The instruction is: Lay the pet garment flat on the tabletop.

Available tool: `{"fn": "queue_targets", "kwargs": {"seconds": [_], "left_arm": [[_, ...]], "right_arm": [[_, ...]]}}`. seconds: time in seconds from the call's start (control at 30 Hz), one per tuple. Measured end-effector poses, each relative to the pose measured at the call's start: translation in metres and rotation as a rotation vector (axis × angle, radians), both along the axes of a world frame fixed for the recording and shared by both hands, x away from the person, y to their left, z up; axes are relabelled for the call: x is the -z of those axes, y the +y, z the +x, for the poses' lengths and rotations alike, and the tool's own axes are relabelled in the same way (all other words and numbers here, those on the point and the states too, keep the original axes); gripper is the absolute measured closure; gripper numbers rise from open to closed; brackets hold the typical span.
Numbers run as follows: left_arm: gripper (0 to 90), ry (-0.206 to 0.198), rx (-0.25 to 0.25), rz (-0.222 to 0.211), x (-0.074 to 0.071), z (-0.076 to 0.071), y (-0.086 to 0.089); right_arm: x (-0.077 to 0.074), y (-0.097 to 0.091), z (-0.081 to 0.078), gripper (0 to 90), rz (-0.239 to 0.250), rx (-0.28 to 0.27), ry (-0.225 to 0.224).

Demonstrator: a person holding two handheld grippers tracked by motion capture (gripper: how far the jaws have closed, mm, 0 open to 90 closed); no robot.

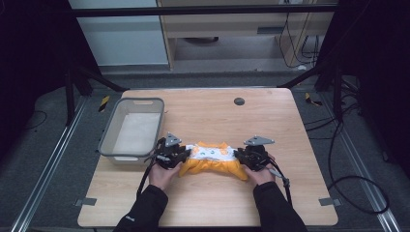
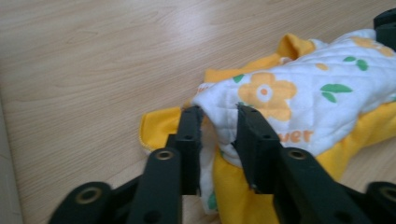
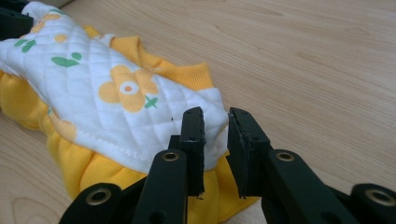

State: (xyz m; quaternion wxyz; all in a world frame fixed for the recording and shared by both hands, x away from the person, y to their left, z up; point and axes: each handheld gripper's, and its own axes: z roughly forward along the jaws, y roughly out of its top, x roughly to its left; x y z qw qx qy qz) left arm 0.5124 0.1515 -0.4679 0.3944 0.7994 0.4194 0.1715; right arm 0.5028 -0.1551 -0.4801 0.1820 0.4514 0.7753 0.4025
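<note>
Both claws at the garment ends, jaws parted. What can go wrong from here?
1. Left claw stands open around the white quilted edge of the garment; lifting now could drop it.
2. Right claw is open too, fabric corner loose between its jaws; the fold may spring back.
3. Basket sits beside the left hand; a sideways swing could knock it.

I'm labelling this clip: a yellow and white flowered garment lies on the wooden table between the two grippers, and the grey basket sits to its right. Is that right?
One detail is off. In the high view the grey basket sits to the left of the garment, at the table's left edge, not to its right. The rest holds: the flowered garment lies between the left gripper and the right gripper.
</note>
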Motion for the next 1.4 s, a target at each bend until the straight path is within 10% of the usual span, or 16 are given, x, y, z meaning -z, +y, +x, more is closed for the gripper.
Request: {"fn": "queue_targets", "kwargs": {"seconds": [0.1,0.5,1.07,1.4], "left_arm": [[42.1,-0.014,-0.013,0.005,-0.006,-0.004,0.009],[32.1,-0.007,0.054,0.022,-0.016,-0.052,0.049],[54.8,0.034,0.123,0.135,0.019,-0.055,0.022],[85.8,0.104,0.147,0.09,0.012,-0.052,0.023]], "right_arm": [[-0.009,-0.005,-0.007,70.4,0.008,-0.009,-0.031],[-0.032,-0.024,-0.054,53.7,0.073,-0.09,-0.069],[0.009,-0.022,-0.059,54.0,-0.051,-0.124,0.078],[0.004,-0.019,-0.055,86.7,-0.058,-0.152,0.129]]}}
